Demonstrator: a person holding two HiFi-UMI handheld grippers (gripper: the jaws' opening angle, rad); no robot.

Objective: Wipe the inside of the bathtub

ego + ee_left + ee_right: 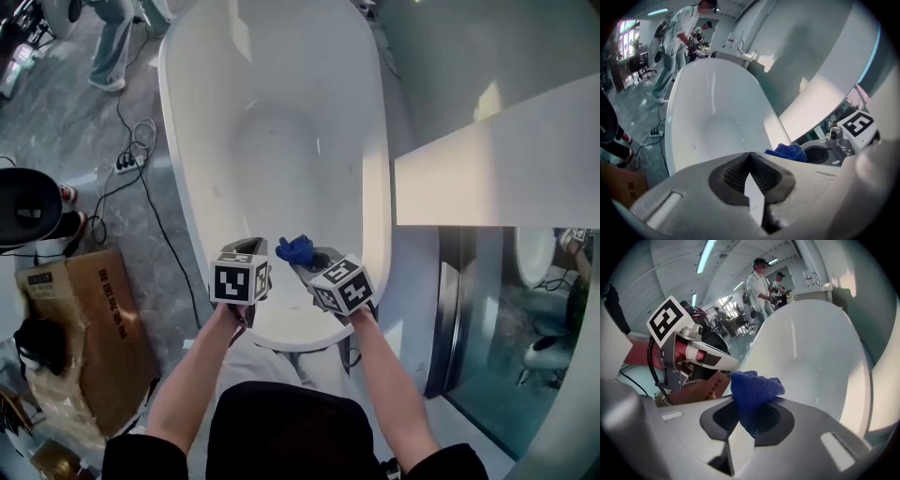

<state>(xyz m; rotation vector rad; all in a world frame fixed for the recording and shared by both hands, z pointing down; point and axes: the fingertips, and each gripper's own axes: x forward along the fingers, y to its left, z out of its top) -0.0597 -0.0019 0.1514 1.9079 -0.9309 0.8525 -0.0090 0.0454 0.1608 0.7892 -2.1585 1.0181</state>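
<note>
Right hand-held gripper (740, 425) is clamping a blue cloth (754, 390). The jaws are pinching one fold and nearly meeting on it, and the rest of the wad is bunching up past the tips.

Left hand-held gripper (750, 164) is carrying nothing. Its pads are meeting at the tips with only bare tub showing through the small gap behind them. It is sitting just beside the right one, and both are pointing into the tub.

Bathtub (370, 141) is lying lengthwise away from the person, who is standing at its near end. Both units are hanging over the near rim. In the head view the cloth is showing against the near inner slope. I cannot tell whether it is touching the surface or floating just above it.

Progress, as a judgement:
- The cloth is already in hand and positioned at the tub, so pickup is done.
- The inner walls and floor are looking uniformly white and dry. No streaks, wet bands or wiped-versus-unwiped boundary are showing.
- I am reading this as the start of the wiping, with essentially the whole inside left: near slope, both side walls, floor and far end.

Surroundings: a cardboard box (84, 309) is sitting on the floor to the left, and cables with a power strip (127, 164) are trailing beside the tub. None of it is getting in the way of the wipe.
</note>
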